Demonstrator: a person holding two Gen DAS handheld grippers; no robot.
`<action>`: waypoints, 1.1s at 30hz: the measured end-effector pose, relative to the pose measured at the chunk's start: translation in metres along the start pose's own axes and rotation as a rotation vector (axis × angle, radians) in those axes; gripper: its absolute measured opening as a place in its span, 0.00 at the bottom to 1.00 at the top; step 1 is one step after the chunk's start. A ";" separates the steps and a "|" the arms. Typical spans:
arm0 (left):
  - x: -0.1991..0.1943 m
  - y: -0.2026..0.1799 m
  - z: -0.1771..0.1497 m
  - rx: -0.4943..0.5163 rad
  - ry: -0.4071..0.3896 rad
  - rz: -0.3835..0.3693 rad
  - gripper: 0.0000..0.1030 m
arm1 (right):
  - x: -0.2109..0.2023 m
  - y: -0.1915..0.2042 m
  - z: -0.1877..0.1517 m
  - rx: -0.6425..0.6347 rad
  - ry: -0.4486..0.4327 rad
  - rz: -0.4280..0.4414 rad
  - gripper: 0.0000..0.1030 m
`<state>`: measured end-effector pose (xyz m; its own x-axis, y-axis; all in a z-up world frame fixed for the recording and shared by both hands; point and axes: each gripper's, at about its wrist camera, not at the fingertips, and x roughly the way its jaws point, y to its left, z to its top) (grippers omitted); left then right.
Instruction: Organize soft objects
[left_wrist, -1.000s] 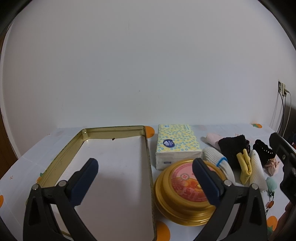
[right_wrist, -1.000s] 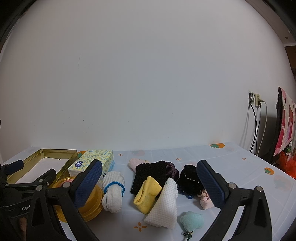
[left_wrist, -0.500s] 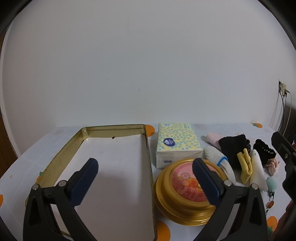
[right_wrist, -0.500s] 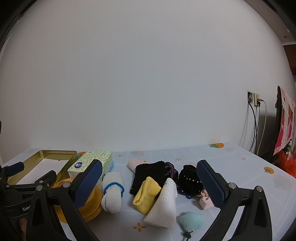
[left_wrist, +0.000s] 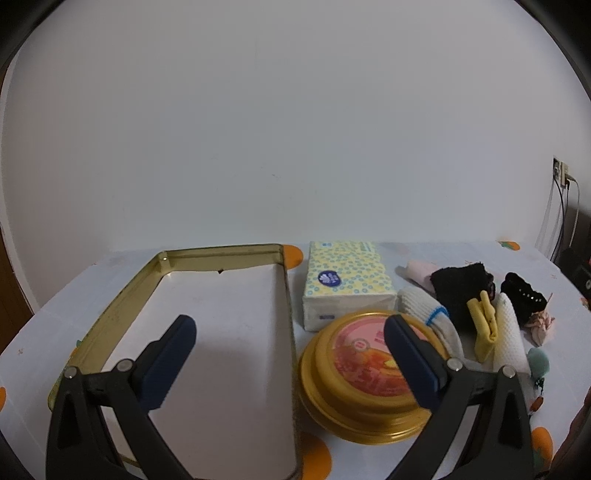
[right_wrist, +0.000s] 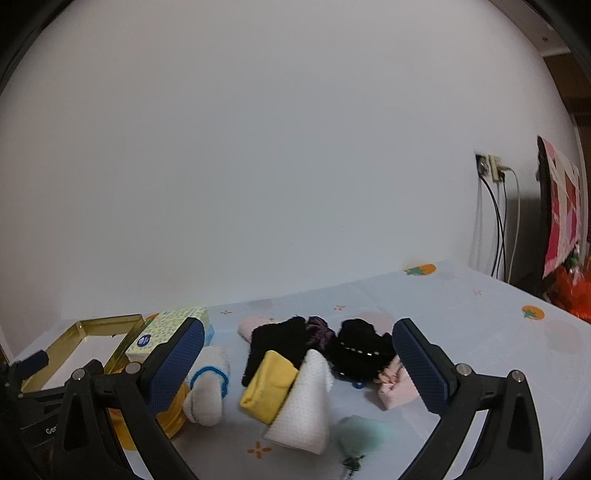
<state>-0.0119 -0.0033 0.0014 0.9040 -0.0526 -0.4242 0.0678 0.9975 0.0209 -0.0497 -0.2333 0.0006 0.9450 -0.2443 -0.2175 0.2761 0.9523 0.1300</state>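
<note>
**Blue-padded tongs spread wide over tin and soft pile**

Blue pads face each other across a wide gap on both tools, and neither pinches anything. The left tongs (left_wrist: 288, 350) hang above the bench (left_wrist: 480, 258), one pad over the open gold tray (left_wrist: 125, 314) and the other over the round gold tin (left_wrist: 358, 387) with its pink lid. The right tongs (right_wrist: 297, 363) are spread around the view of the soft pile, apart from it and raised above the bench.

Just behind the round tin stands a pack of tissues (left_wrist: 347, 280), yellow with blue dots, close beside the tray's right wall. To the right of the tin lies a rolled white sock (right_wrist: 208, 391) with a blue band. Next to it the pile sits on the bench's patterned cloth: a black cloth (right_wrist: 277, 343), a folded yellow cloth (right_wrist: 269, 384) leaning on it, a white waffle cloth (right_wrist: 306, 402) touching the yellow one, a second black piece (right_wrist: 362, 350) with small studs, a pale pink piece (right_wrist: 397, 387) at its right edge, and a blurred mint-green soft thing (right_wrist: 364, 432) nearest the camera. A pink item (left_wrist: 419, 269) pokes out behind the black cloth.

On the wall at the far right a socket (right_wrist: 489, 168) carries dangling cables.
</note>
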 end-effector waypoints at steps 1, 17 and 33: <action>0.000 -0.001 0.000 0.001 0.002 -0.006 1.00 | -0.003 -0.004 0.001 -0.001 -0.002 -0.006 0.99; -0.031 -0.070 -0.009 0.141 0.050 -0.222 1.00 | -0.018 -0.085 0.011 -0.064 0.097 -0.146 0.98; -0.033 -0.130 -0.021 0.309 0.213 -0.283 0.91 | 0.063 -0.057 -0.031 -0.126 0.605 0.114 0.56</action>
<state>-0.0596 -0.1305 -0.0062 0.7273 -0.2776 -0.6277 0.4513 0.8824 0.1327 -0.0114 -0.2972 -0.0501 0.6907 -0.0280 -0.7226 0.1215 0.9895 0.0777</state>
